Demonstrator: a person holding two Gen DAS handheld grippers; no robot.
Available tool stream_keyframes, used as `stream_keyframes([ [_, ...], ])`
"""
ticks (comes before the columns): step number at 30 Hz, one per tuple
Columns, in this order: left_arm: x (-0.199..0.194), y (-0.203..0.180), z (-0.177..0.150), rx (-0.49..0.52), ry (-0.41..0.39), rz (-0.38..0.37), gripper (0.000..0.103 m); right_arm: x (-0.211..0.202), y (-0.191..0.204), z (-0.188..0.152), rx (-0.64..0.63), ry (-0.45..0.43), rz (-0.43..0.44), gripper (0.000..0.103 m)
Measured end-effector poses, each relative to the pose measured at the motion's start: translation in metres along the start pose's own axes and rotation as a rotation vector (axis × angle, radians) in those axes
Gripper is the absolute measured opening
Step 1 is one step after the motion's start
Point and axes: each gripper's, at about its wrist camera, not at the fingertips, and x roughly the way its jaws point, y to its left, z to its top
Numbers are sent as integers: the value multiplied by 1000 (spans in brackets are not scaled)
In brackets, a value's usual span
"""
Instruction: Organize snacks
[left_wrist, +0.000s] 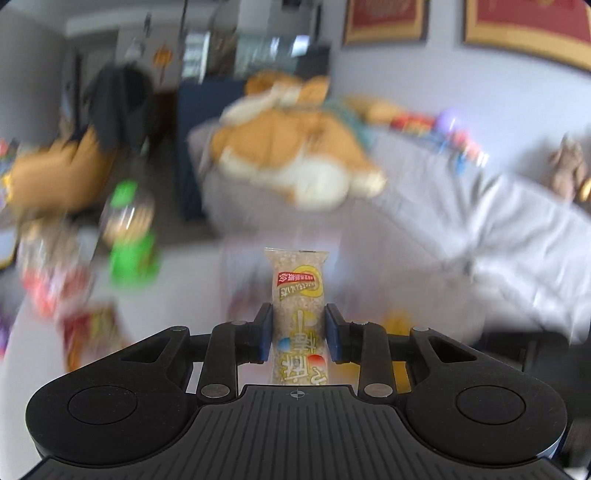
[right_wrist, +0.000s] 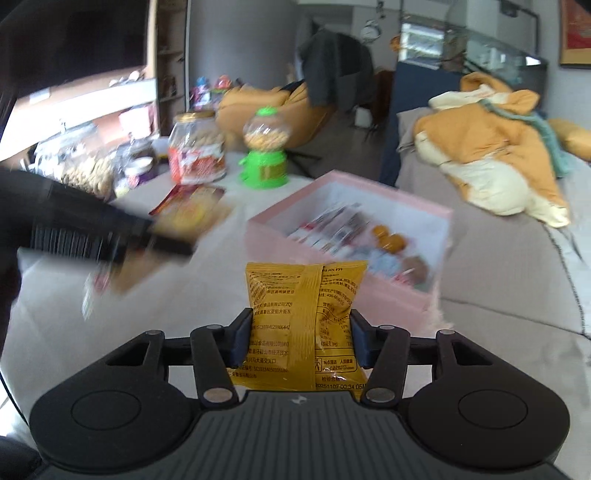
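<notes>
Green candy dispenser behind pink box

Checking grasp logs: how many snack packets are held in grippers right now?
2. A rice bar is clamped in the left gripper; a yellow packet is clamped in the right gripper.

A pale grey wall carries two red pictures in gold frames. Below it stands a grey sofa with a large orange and cream plush toy lying on its near end. Beyond the sofa's end sits a dark blue cabinet topped by a glass case. An orange beanbag chair rests on the floor with dark clothing draped behind it. Open wooden shelves line the far wall. Soft daylight fills the room.
</notes>
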Motion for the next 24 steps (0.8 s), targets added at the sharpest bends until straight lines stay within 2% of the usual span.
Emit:
stream_keyframes([
  [3,26,-3,43,-49,-78,-119,37,-6,-6,1,18,-26,-8,53],
  [4,43,-3,50,-46,-94,-135,39,-5,-8,0,29,-27,-6,53],
  [6,77,-3,52,-44,-35,-101,36,1,-13,-3,57,-15,-1,53],
  [8,92,0,41,-57,-28,-62,35,7,-18,-8,86,6,4,53],
  [11,92,16,21,-97,-28,-62,35,14,-27,-20,114,30,11,53],
  [16,69,62,-26,-155,13,36,35,13,-36,-20,137,29,12,53],
  [18,53,85,-45,-207,9,96,35,10,-41,-6,150,3,25,53],
  [20,41,112,-62,-323,-12,167,35,11,-49,22,176,-29,20,53],
  [22,33,139,-78,-454,-21,207,35,19,-56,59,186,-61,-5,53],
  [24,24,163,-90,-533,-14,249,35,33,-62,98,179,-55,-31,59],
])
